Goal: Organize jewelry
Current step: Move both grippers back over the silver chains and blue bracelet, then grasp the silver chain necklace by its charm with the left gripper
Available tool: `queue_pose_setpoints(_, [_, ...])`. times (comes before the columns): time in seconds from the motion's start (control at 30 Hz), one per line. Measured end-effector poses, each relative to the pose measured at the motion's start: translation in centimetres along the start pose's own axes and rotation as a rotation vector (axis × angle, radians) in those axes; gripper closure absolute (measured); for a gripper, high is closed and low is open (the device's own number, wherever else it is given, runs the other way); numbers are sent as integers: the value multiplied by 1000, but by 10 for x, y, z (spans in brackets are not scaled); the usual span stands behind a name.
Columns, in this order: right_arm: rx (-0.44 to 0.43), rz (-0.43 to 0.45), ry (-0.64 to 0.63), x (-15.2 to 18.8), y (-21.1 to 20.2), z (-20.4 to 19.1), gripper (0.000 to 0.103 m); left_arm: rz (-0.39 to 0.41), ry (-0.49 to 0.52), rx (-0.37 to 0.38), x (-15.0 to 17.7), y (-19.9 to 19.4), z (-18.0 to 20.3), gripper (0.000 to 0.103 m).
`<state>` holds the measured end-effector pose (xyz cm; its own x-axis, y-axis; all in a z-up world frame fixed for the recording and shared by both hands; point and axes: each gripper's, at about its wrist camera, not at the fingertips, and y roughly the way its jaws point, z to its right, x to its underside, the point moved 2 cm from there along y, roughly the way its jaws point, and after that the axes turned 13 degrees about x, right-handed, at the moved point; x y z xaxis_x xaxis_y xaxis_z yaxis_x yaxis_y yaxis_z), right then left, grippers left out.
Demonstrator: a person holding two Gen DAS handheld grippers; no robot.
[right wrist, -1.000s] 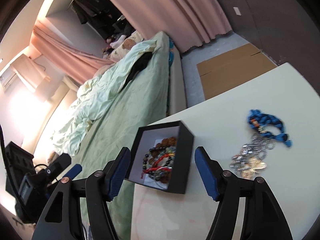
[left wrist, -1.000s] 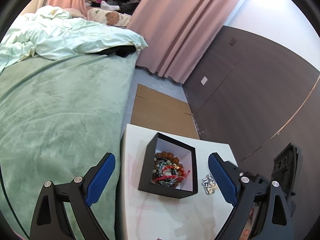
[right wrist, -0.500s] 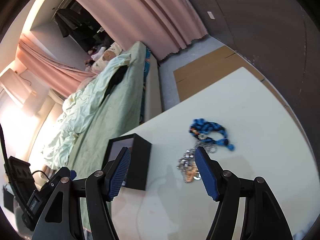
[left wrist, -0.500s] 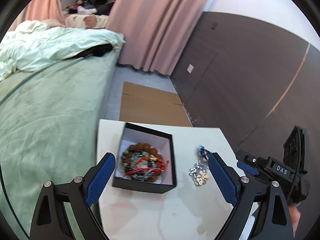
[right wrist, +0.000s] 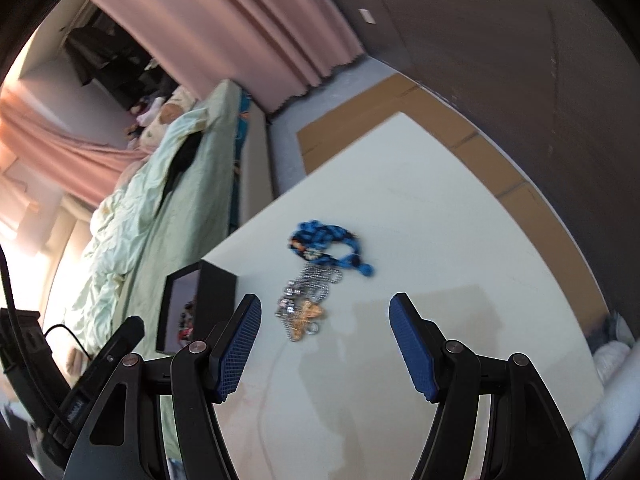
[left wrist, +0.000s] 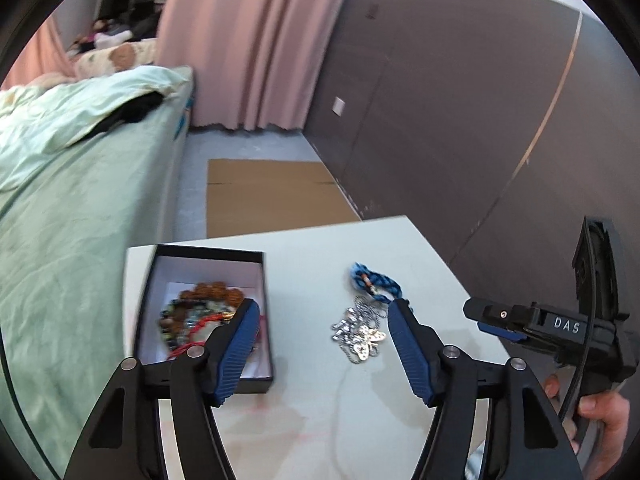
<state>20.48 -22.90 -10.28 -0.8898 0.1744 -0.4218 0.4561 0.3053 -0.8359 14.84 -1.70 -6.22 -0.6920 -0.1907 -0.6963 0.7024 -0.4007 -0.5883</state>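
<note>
Table (left wrist: 320,420) nearer; left gripper (left wrist: 324,344) fingers (left wrist: 240,344) narrowed, empty.

Counts: 1 black box (left wrist: 208,256) w/ approx 3 beaded bracelets (left wrist: 200,308) inside, tangled so not sure; 1 blue braided bracelet (left wrist: 376,280); 1 silver chain (left wrist: 358,332); 2 claws; 1 worktop (left wrist: 320,420).
</note>
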Motion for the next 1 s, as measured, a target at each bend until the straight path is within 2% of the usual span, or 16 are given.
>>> queue_pose_setpoints(0.17, [15, -25, 69, -5, 3, 21, 36, -64, 47, 2, 2, 27, 12, 51])
queue_pose_setpoints(0.43, [37, -8, 91, -17, 1, 28, 36, -157, 123, -32, 9, 72, 25, 52])
queue_pose_setpoints(0.5, [34, -9, 90, -20, 2, 28, 36, -191, 152, -71, 12, 84, 26, 52])
queue_pose_setpoints(0.57, [33, -9, 87, -22, 2, 28, 36, -216, 167, -78, 15, 94, 26, 52])
queue_pose_setpoints(0.67, [37, -11, 92, -25, 4, 29, 36, -237, 173, -87, 17, 105, 23, 53])
queue_pose_setpoints(0.8, [31, -17, 95, -30, 7, 29, 36, -268, 161, -98, 18, 119, 16, 58])
queue_pose_setpoints(1.0, [29, -29, 77, -35, 14, 23, 36, -305, 154, -111, 19, 139, 10, 59])
